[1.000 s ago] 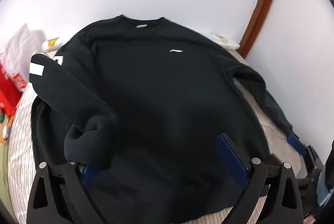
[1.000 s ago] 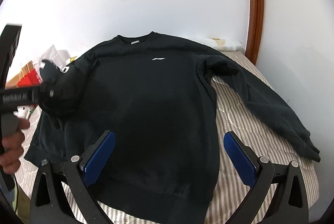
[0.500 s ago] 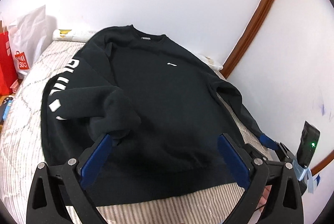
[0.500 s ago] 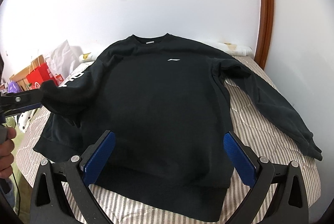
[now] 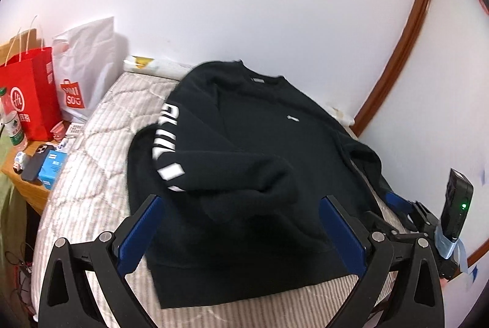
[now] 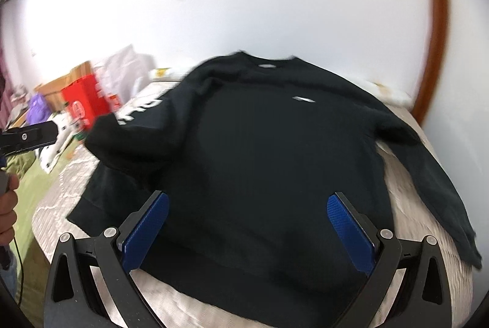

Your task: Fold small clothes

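Observation:
A black sweatshirt (image 5: 269,163) lies front up on a striped bed; it also shows in the right wrist view (image 6: 275,150). Its left sleeve (image 5: 214,166), with white lettering, lies folded across the lower chest. Its right sleeve (image 6: 428,169) lies stretched out toward the bed's right edge. My left gripper (image 5: 241,233) is open and empty, just in front of the folded sleeve. My right gripper (image 6: 247,230) is open and empty over the sweatshirt's lower body. The left gripper also shows at the left edge of the right wrist view (image 6: 30,138).
The bed (image 5: 91,150) has a quilted striped cover. A wooden bedside table (image 5: 27,172) at the left holds a phone, a blue box and small items. A red paper bag (image 5: 30,92) and a white bag (image 5: 85,68) stand behind it. White walls and a brown door frame (image 5: 397,53) surround.
My left gripper has let go of the left sleeve, opened, and pulled back to the left. The sleeve now lies across the chest. My right gripper stayed open and shifted slightly.

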`<control>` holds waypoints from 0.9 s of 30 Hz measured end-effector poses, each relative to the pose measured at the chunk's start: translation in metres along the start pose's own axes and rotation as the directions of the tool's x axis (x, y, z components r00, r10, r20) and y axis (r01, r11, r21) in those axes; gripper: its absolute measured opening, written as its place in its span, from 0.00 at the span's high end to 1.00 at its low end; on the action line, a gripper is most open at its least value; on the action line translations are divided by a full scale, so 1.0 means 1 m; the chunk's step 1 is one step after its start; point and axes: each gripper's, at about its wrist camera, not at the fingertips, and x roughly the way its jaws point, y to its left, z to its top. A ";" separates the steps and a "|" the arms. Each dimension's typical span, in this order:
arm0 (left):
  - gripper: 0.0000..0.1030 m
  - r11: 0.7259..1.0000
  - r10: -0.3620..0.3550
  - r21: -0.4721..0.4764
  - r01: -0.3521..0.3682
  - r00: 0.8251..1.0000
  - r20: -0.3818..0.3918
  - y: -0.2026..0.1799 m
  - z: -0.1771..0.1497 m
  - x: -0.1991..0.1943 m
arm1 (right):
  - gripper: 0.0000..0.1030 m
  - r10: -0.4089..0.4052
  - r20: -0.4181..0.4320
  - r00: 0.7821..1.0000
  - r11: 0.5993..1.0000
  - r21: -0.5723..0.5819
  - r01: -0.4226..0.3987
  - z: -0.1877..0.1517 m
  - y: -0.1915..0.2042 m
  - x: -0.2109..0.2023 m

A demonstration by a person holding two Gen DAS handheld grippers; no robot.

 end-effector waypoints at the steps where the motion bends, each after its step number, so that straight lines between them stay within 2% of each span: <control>1: 0.01 1.000 0.001 -0.005 -0.001 1.000 0.011 0.010 0.001 -0.004 | 0.01 0.020 0.003 1.000 0.999 -0.025 -0.020 0.006 0.014 0.005; 9: 0.01 0.998 0.043 -0.054 -0.041 0.998 0.035 0.069 0.012 -0.017 | 0.01 0.150 -0.008 0.989 0.980 -0.131 -0.149 0.039 0.094 0.044; 14: 0.01 0.992 0.113 -0.053 -0.110 0.993 0.046 0.094 0.012 -0.017 | 0.01 0.169 -0.045 0.985 0.973 -0.150 -0.174 0.048 0.120 0.073; 18: 0.01 0.991 0.111 -0.075 -0.108 0.993 0.032 0.108 0.013 -0.005 | 0.01 0.211 -0.072 0.975 0.964 -0.148 -0.220 0.053 0.133 0.093; 19: 0.01 0.991 0.105 -0.081 -0.103 0.994 0.022 0.110 0.012 0.000 | 0.05 0.218 -0.076 0.973 0.962 -0.153 -0.227 0.053 0.136 0.096; 21: 0.01 0.992 0.093 -0.081 -0.093 0.996 0.000 0.111 0.010 0.010 | 0.25 0.239 -0.086 0.967 0.953 -0.172 -0.251 0.054 0.142 0.104; 22: 0.01 0.993 0.088 -0.080 -0.089 0.996 -0.012 0.112 0.008 0.016 | 0.45 0.253 -0.097 0.962 0.947 -0.178 -0.267 0.055 0.143 0.107; 23: 0.01 0.993 0.082 -0.082 -0.084 0.996 -0.023 0.112 0.006 0.023 | 0.71 0.269 -0.105 0.957 0.942 -0.179 -0.285 0.056 0.145 0.111; 24: 0.01 0.993 0.078 -0.083 -0.081 0.996 -0.032 0.111 0.004 0.027 | 0.78 0.285 -0.110 0.952 0.936 -0.180 -0.301 0.058 0.145 0.114; 27: 0.01 0.994 0.065 -0.083 -0.071 0.995 -0.073 0.107 0.000 0.045 | 0.83 0.275 -0.077 0.958 0.940 -0.190 -0.284 0.066 0.139 0.113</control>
